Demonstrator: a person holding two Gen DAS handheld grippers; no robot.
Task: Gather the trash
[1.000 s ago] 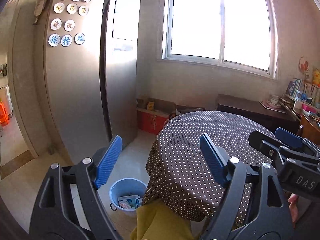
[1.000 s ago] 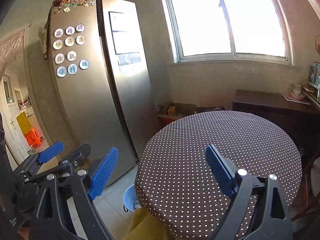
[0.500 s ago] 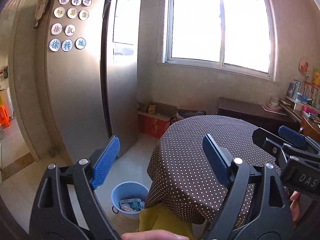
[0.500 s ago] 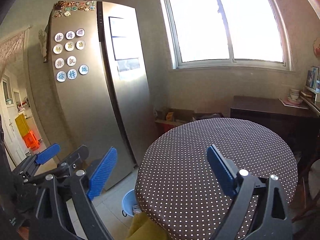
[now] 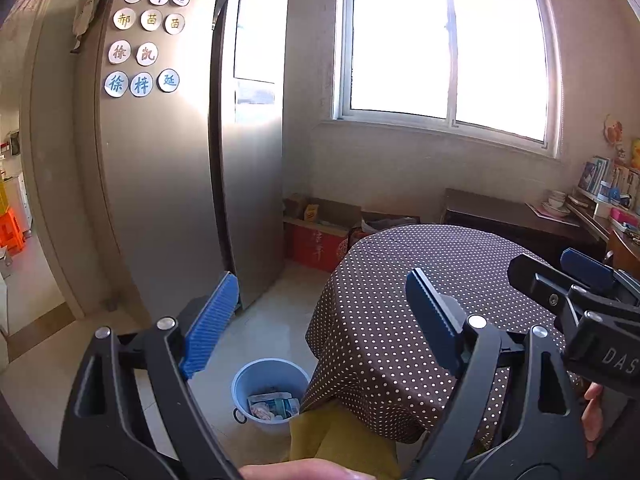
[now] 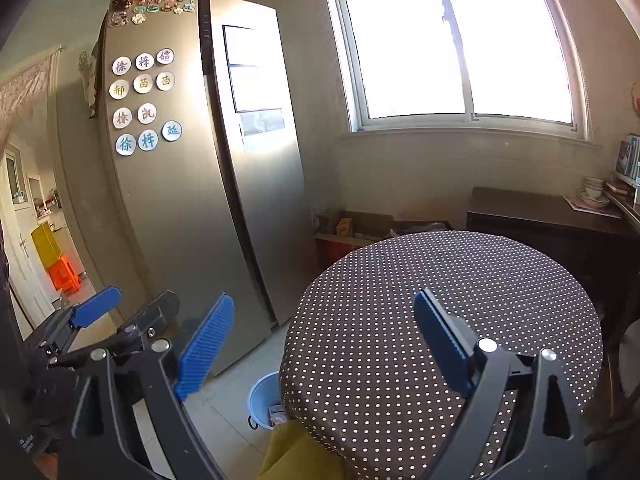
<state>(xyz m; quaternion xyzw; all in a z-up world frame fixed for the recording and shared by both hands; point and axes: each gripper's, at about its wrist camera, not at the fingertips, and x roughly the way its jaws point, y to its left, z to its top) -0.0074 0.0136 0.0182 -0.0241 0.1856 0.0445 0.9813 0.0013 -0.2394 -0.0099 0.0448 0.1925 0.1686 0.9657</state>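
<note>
Both grippers have drifted back from the dotted table (image 6: pixel 460 292) — left gripper (image 5: pixel 316 320) and right gripper (image 6: pixel 328 344) released, empty; trash sits in the blue bin (image 5: pixel 256 380) beside the table, so collecting looks finished.

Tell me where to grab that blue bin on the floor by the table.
Judging by its pose, take the blue bin by the left part of its rim, coming from above: it stands upright and open-topped, and the tablecloth overhangs its right side. One finger inside, one outside. Trash already lies in it.
</note>
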